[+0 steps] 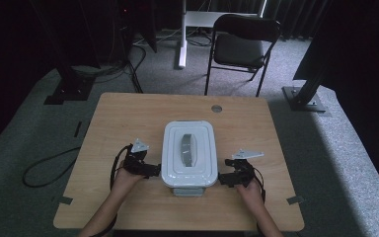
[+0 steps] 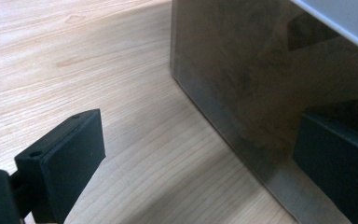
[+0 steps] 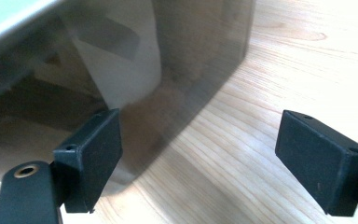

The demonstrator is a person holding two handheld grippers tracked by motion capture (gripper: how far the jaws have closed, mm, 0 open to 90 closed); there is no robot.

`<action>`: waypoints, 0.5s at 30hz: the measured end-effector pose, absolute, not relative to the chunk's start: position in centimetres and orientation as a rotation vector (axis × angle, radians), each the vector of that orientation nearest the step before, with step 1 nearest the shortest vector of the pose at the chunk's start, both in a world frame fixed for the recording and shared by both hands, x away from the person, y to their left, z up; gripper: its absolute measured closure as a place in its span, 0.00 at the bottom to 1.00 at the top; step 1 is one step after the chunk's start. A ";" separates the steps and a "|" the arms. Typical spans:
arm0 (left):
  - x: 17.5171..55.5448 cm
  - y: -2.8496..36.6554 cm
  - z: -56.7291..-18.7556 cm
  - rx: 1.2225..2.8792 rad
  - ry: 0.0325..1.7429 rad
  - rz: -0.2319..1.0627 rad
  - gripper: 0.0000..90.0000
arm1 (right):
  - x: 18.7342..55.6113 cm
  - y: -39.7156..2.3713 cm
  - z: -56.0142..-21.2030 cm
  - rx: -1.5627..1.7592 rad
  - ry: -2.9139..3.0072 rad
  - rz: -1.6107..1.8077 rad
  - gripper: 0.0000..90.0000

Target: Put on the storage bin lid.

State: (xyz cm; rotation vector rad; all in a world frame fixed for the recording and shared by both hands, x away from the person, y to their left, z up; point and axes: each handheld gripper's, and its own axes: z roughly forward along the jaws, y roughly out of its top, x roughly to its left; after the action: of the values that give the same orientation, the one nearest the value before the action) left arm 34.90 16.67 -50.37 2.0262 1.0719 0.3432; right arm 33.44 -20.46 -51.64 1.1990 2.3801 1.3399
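A white plastic box (image 1: 188, 153) with a lid and a grey handle (image 1: 189, 150) on top sits near the middle of the wooden table (image 1: 128, 113). My left gripper (image 1: 156, 170) is at the box's left side, low near the front corner, open. Its view has the box's smoky translucent wall (image 2: 242, 79) close ahead, with one jaw by that wall and the other over bare wood. My right gripper (image 1: 222, 178) is at the box's right side, open. Its view has the same translucent wall (image 3: 177, 60) ahead on the left, its jaws wide apart with nothing between them.
A black folding chair (image 1: 242, 47) stands beyond the table's far edge. A round grommet (image 1: 216, 108) sits in the tabletop at the back. Black frame posts (image 1: 69, 74) stand at both far corners, and a cable (image 1: 49, 168) loops on the carpet at left.
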 end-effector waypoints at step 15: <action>34.0 17.8 -50.4 1.907 1.043 0.425 0.04 | 33.0 -21.8 -52.0 1.219 2.273 1.280 0.15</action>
State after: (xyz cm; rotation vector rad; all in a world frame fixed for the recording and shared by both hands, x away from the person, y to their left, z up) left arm 34.03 17.83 -50.44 1.9075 1.0430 0.4246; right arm 33.05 -21.84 -51.97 1.2193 2.2732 1.2795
